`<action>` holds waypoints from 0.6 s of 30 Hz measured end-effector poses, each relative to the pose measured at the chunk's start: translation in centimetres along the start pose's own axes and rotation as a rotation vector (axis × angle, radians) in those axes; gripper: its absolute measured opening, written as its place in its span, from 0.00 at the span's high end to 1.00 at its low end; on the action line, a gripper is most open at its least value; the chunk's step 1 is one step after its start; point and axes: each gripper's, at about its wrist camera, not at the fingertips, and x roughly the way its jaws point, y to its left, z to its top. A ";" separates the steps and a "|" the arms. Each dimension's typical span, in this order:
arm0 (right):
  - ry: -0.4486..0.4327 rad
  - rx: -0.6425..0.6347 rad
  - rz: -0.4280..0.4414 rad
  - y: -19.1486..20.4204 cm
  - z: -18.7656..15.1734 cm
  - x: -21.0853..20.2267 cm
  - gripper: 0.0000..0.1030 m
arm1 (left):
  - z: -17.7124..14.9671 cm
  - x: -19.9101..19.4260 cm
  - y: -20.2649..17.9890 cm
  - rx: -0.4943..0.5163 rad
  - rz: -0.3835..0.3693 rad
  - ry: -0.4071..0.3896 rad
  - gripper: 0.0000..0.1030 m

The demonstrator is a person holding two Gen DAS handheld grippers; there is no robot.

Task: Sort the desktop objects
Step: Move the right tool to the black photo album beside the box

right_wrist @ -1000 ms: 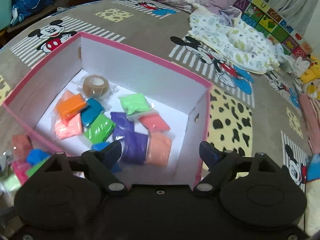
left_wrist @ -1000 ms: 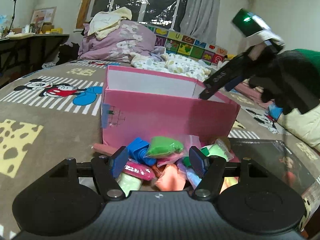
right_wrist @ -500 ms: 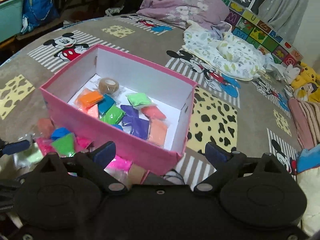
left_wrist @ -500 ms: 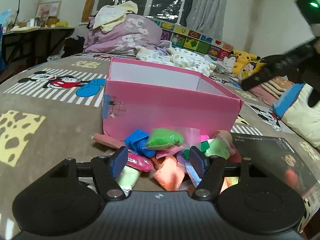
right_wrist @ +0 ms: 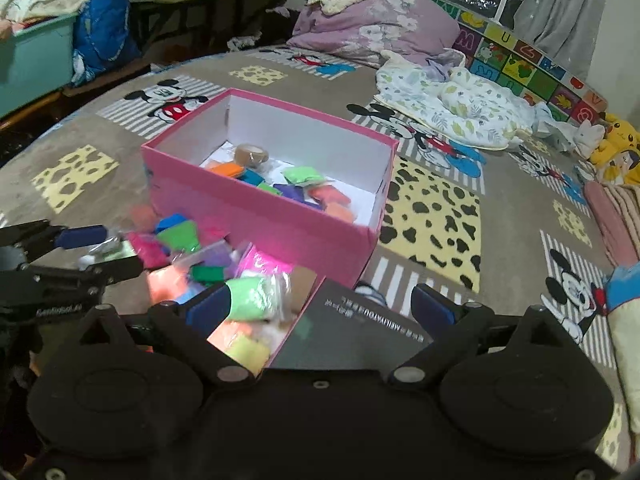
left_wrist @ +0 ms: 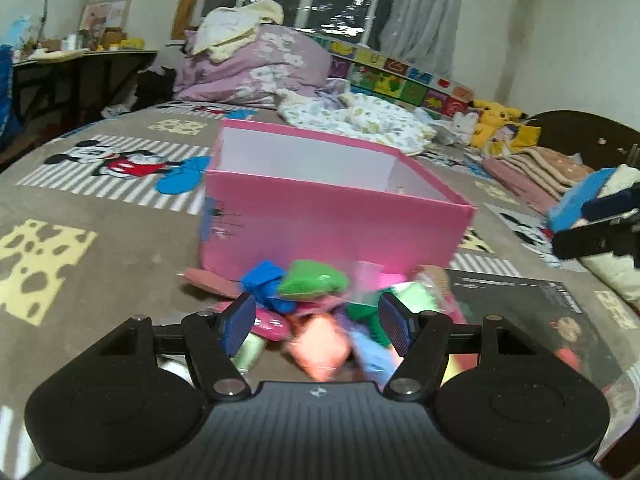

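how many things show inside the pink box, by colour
brown tape roll: 1
orange packet: 1
blue packet: 1
green packets: 2
purple packet: 1
salmon packets: 2
total: 8 showing above the near wall of the pink box; anything behind that wall is hidden

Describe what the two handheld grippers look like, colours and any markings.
Both are matte black plastic. The left gripper and the right gripper each have two round discs on the body, silver pivot screws and ribbed dark blue fingertip pads. The left one bears small white lettering on its side, seen from the right wrist view, too blurred to read surely.
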 end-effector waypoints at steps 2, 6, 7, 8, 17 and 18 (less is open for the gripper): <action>-0.009 0.021 0.015 -0.7 -1.1 -0.5 0.06 | -0.2 0.1 -1.1 0.023 -0.030 0.002 0.35; 0.005 0.083 0.010 -3.4 -3.6 -0.8 0.06 | -1.0 0.9 -3.5 0.071 -0.091 0.024 0.35; 0.010 0.092 0.001 -4.1 -4.2 -0.9 0.06 | -1.2 1.1 -4.1 0.081 -0.106 0.033 0.35; 0.014 0.099 -0.012 -4.9 -4.8 -0.8 0.06 | -1.5 1.4 -4.8 0.090 -0.121 0.043 0.35; 0.091 0.256 -0.071 -13.6 -10.6 0.3 0.06 | -4.3 3.9 -9.4 0.125 -0.256 0.135 0.35; 0.094 0.279 -0.075 -14.5 -11.3 0.5 0.06 | -4.6 4.2 -9.7 0.124 -0.265 0.146 0.35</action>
